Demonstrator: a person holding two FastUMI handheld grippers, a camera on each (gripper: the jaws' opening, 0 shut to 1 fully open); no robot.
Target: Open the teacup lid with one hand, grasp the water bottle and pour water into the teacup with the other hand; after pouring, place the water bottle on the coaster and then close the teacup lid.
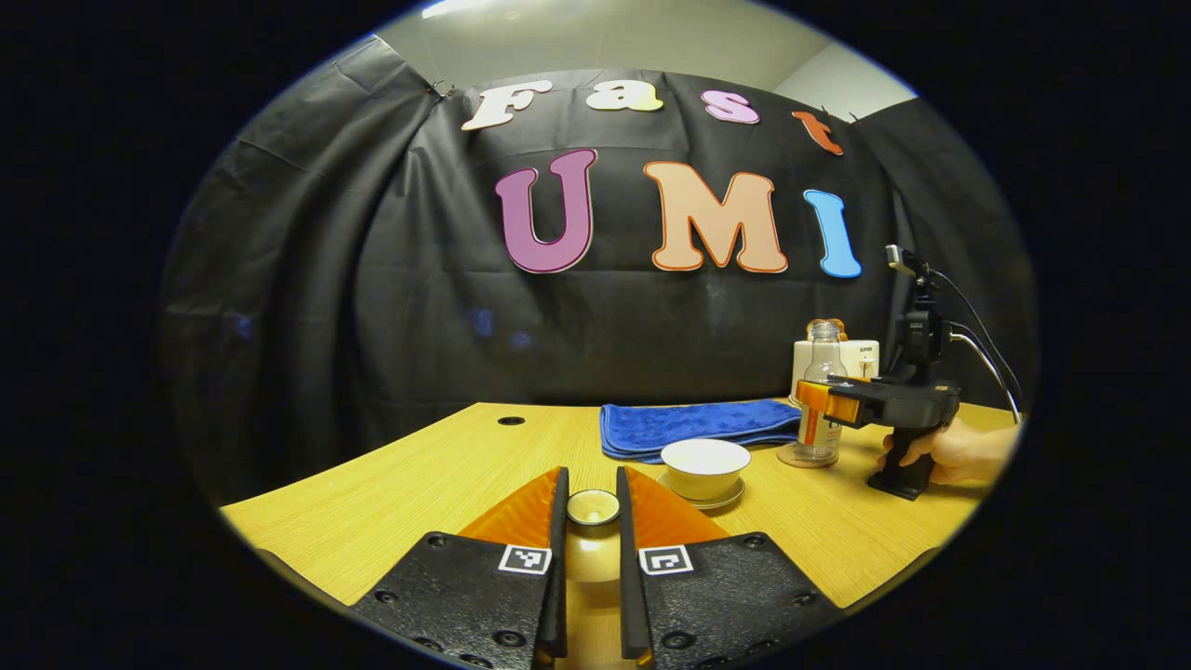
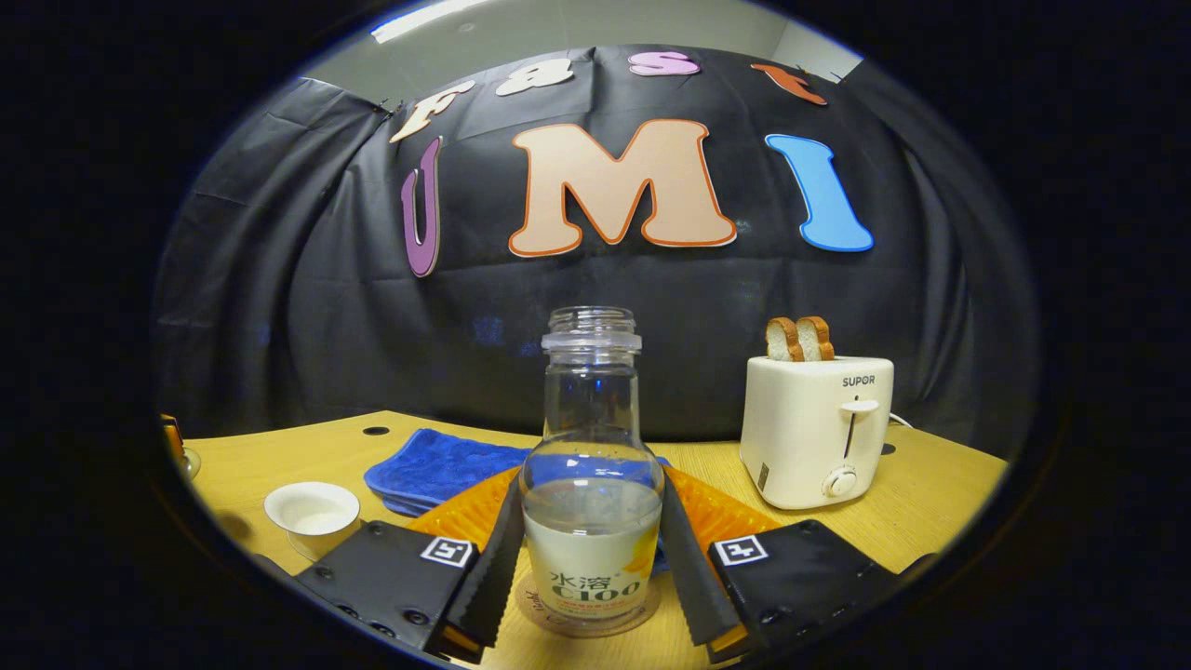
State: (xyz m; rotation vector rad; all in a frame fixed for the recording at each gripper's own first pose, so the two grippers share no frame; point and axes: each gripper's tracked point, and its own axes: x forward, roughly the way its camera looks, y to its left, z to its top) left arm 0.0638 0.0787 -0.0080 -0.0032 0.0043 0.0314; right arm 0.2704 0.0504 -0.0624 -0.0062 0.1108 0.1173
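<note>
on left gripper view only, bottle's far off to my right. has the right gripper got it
Observer: The right gripper has its fingers close against both sides of the bottle; I can't tell if they press.
Operator: how much water in it
Observer: Roughly to mid-height, and the cap is off.
Operator: whats the white thing behind it
Observer: A toaster with two toast slices sticking up.

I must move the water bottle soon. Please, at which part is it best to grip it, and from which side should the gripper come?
Probably grip the water bottle at its wide lower body, coming in level from the front. It stands upright and uncapped on the coaster, and the right gripper already has a finger on each side of that body. The narrow neck above would likely give less hold.
</note>
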